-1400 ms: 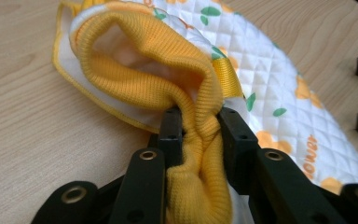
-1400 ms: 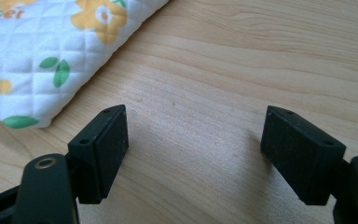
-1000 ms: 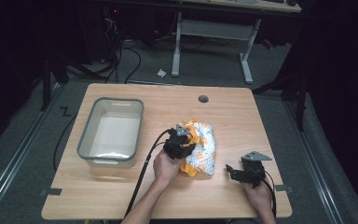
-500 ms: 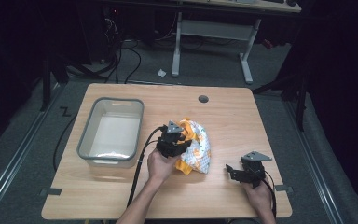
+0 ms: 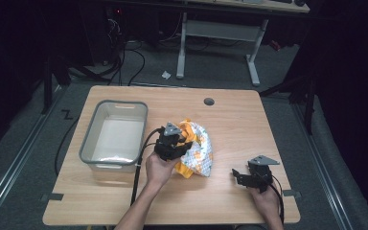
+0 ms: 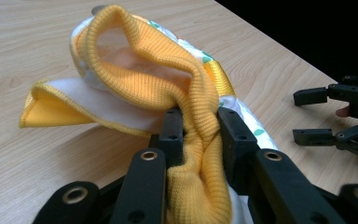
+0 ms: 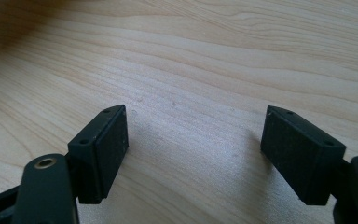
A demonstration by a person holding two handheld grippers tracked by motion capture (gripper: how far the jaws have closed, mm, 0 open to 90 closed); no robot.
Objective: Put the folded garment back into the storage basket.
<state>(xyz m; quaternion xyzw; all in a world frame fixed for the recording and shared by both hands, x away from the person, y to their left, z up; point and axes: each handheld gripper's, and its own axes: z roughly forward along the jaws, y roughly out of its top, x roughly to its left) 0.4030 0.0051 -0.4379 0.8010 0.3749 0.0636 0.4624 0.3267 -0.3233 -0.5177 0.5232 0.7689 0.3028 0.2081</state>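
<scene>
A crumpled garment (image 5: 197, 151) of yellow ribbed knit and white patterned cloth lies mid-table. My left gripper (image 5: 178, 143) sits at its left edge, shut on the yellow ribbed band (image 6: 200, 140), which bulges up between the jaws; the cloth (image 6: 121, 79) is lifted and folded beyond them. My right gripper (image 5: 242, 176) rests near the table's front right, apart from the garment, jaws wide open over bare wood (image 7: 196, 140). In the left gripper view the right gripper (image 6: 340, 116) stands open at the far right.
A grey plastic bin (image 5: 96, 139) with a pale inside stands on the left of the wooden table (image 5: 239, 120). A round cable hole (image 5: 209, 101) is near the back edge. Cables trail from both grippers toward the front.
My left gripper has drawn the garment a little left and toward the bin, bunching it. The right gripper has stayed where it was.
</scene>
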